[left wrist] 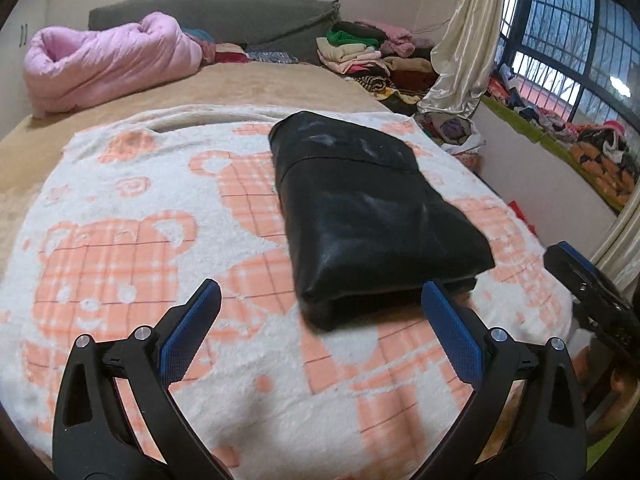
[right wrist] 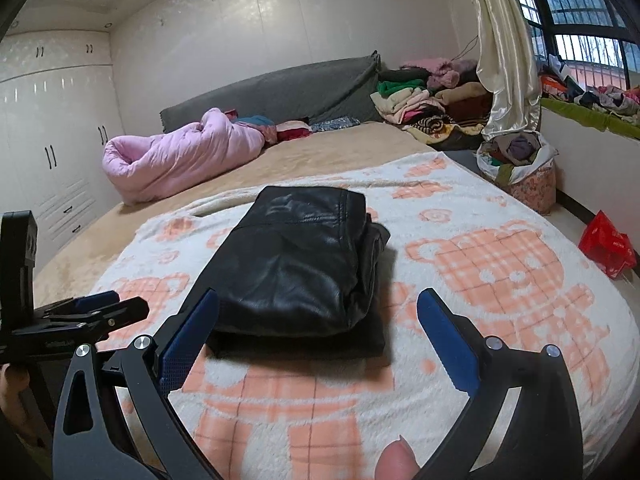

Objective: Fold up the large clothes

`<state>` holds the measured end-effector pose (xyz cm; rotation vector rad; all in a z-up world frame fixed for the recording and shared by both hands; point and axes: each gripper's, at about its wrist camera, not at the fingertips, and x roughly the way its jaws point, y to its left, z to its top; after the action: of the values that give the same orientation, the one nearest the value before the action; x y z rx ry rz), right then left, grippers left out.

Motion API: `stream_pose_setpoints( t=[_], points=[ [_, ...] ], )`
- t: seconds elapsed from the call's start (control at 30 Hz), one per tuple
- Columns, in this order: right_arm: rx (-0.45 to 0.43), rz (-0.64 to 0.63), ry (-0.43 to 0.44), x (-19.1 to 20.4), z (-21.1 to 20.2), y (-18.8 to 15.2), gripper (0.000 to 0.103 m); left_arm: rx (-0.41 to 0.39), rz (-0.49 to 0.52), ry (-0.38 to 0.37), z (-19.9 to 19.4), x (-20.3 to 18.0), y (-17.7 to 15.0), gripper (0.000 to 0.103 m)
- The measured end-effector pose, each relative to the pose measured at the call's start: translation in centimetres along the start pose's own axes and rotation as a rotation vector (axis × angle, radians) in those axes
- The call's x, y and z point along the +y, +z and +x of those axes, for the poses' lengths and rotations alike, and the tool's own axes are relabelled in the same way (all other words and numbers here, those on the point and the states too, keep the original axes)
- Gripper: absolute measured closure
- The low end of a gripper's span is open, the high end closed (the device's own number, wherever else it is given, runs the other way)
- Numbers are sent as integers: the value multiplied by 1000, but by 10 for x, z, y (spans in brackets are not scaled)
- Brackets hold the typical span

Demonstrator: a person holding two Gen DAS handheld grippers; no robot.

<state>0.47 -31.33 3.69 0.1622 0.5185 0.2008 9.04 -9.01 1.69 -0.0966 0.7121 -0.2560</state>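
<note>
Black leather garment [right wrist: 298, 264] lies folded into a compact rectangle near the middle of the white-and-orange bear-print blanket [right wrist: 500, 272]. Left gripper [left wrist: 320, 308] and right gripper [right wrist: 318, 312] both gape wide, holding nothing, just near of it. Folding looks finished; at most tidying or setting aside left.

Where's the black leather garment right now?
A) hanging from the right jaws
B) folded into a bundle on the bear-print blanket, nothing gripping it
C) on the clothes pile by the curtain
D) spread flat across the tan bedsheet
B: the black leather garment lies folded in a compact bundle on the bear-print blanket, with both the right gripper and left gripper open and clear of it.
</note>
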Motion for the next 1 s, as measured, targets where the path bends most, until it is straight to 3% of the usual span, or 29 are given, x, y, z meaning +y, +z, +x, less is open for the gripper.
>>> stream_pose_setpoints(
  t=[0.37, 1.0],
  points=[
    [56, -64, -48, 14, 1, -35, 4, 24, -10, 4, -4, 2, -28, 9],
    [81, -68, -57, 14, 6, -40, 4, 26, -35, 30, -8, 5, -31, 9]
  ],
)
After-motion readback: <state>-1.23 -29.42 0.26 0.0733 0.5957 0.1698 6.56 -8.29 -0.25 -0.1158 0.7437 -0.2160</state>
